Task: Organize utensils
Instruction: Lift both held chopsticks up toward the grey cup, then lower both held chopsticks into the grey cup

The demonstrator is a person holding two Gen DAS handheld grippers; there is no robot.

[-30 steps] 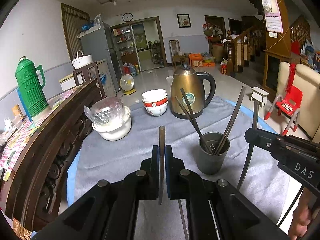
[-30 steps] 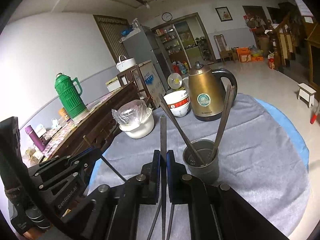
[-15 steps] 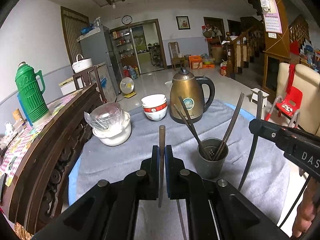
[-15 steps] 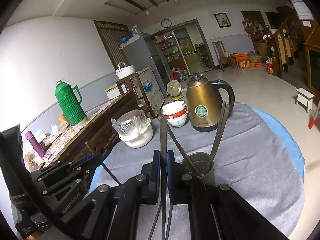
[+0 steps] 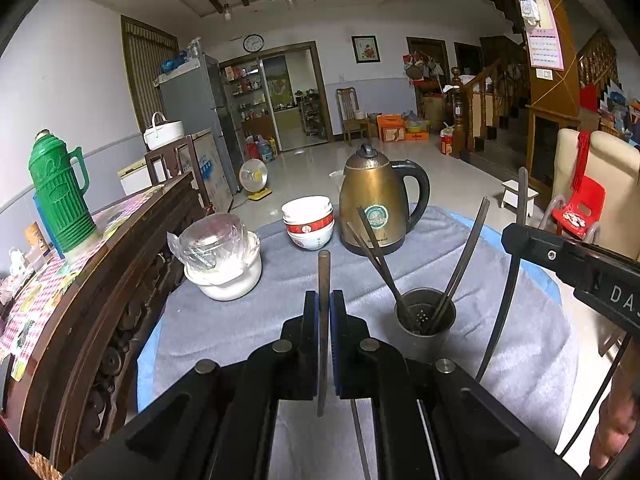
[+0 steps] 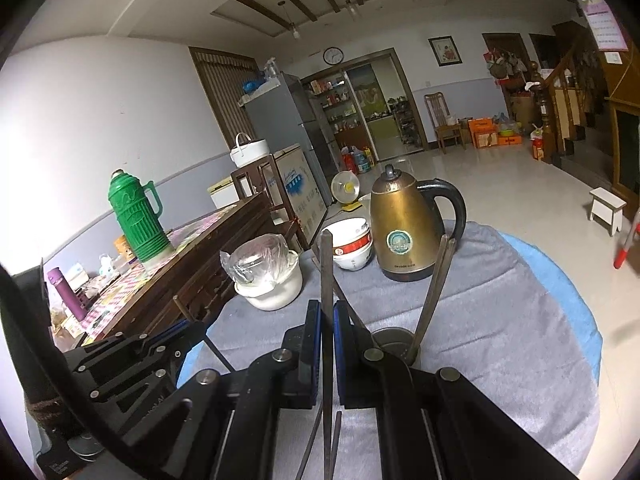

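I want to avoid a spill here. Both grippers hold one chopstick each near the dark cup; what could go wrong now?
1. The cup is small and already holds leaning chopsticks; a push from a new one may tip it.
2. The left gripper and right gripper pinch thin chopsticks, which may pivot or slip.
3. The kettle and bowls stand close behind, so a long swing may hit them.

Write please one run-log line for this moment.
left gripper: shut on chopstick | right gripper: shut on second chopstick | cup: holds chopsticks, on grey cloth
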